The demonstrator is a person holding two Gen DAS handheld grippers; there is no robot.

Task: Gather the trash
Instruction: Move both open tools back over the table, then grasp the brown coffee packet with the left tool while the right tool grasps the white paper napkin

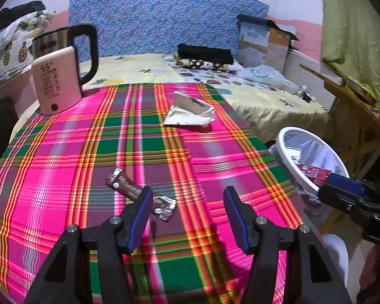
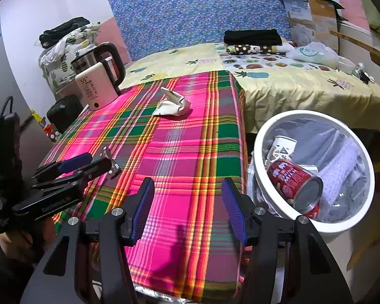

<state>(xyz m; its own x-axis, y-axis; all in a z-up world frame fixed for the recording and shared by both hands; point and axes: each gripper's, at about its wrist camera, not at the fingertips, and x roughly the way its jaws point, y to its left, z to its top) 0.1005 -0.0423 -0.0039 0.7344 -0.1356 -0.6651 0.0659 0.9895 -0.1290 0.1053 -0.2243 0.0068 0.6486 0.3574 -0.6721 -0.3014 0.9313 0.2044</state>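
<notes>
A brown and silver snack wrapper (image 1: 139,193) lies on the plaid tablecloth (image 1: 63,167), just ahead of the left finger of my open left gripper (image 1: 187,197). A crumpled white paper wrapper (image 1: 190,112) lies farther back on the table; it also shows in the right wrist view (image 2: 172,105). A white trash bin (image 2: 314,172) stands beside the table's right edge, holding a red can (image 2: 293,179) and a paper cup (image 2: 281,148). My right gripper (image 2: 187,190) is open and empty above the table's near right part, next to the bin. The left gripper (image 2: 76,164) shows at left, by the wrapper's end (image 2: 111,164).
An electric kettle (image 1: 58,76) stands at the table's back left corner. A bed (image 2: 291,81) with folded clothes, a plastic bag and a cardboard box lies behind the table. A wooden frame (image 1: 352,116) stands at right. A black bag (image 2: 63,111) sits left of the table.
</notes>
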